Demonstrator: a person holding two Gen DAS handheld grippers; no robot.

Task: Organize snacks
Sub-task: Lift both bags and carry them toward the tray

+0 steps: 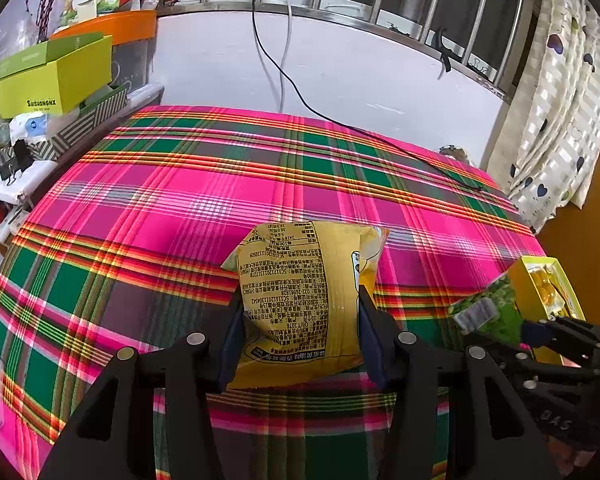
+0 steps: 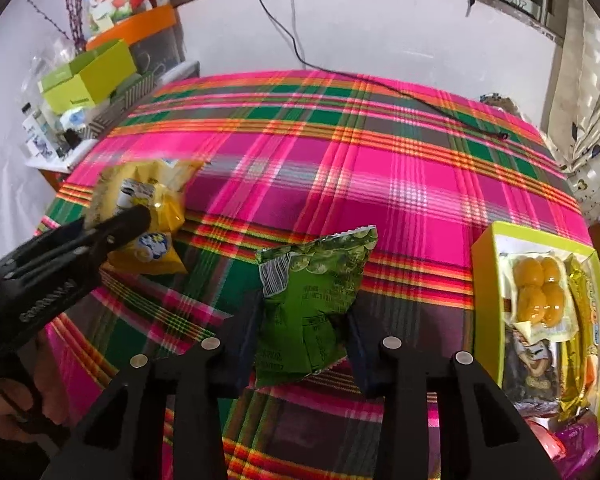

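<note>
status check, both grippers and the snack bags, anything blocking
Left gripper clamped on yellow bag. Right gripper pinching green bag. Snack box on the right, path clear.

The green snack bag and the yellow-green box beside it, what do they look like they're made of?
Green snack bag: thin glossy plastic film, judging by its crinkles and the zigzag-cut sealed top edge. Yellow-green box: probably matte printed cardboard, with flat stiff walls and sharp corners; coating unclear.
</note>
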